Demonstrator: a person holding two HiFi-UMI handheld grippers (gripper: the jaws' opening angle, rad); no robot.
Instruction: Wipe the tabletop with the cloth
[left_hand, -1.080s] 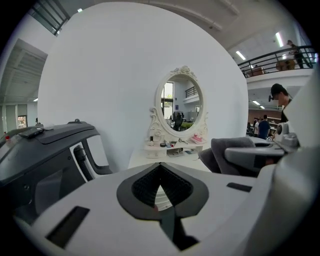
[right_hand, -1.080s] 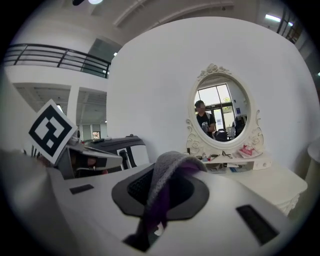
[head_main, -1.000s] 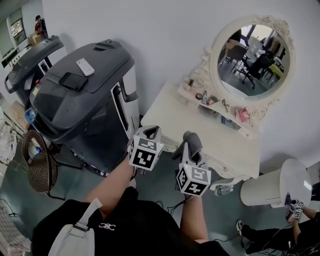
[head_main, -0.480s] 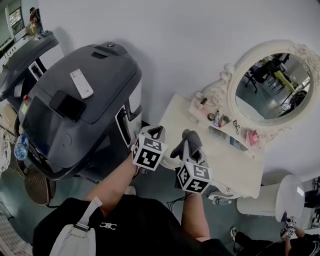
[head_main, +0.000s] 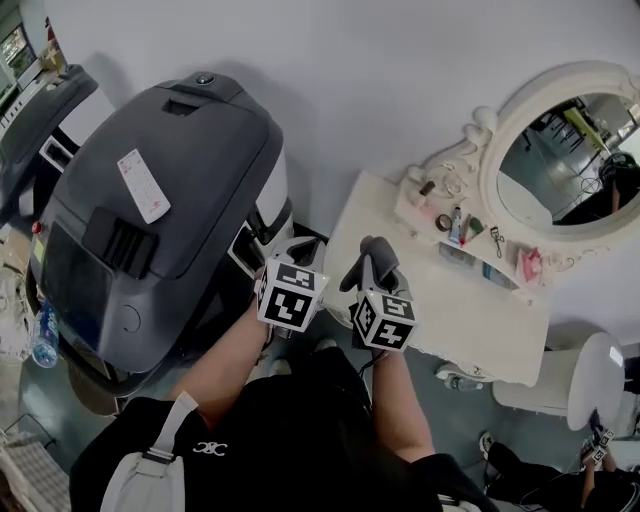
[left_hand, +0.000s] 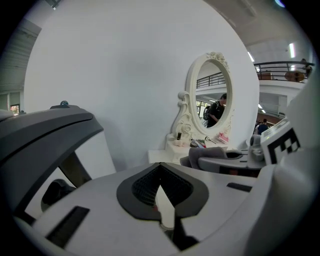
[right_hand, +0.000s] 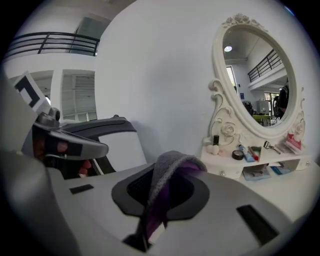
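The white dressing table stands against the wall ahead and to the right; its top also shows in the right gripper view. My right gripper is shut on a grey and purple cloth, which sticks up from the jaws as a dark fold just off the table's left edge. To its left, my left gripper is held in the air with its jaws shut and nothing between them. Both grippers are off the tabletop.
A big dark grey machine fills the left side, close to the left gripper. An oval mirror and a shelf of small cosmetics sit at the table's back. A white round stool stands at the right.
The head view has swung, so the table and mirror sit further right and the machine looks larger. Both grippers stay side by side; the right one still holds the cloth.
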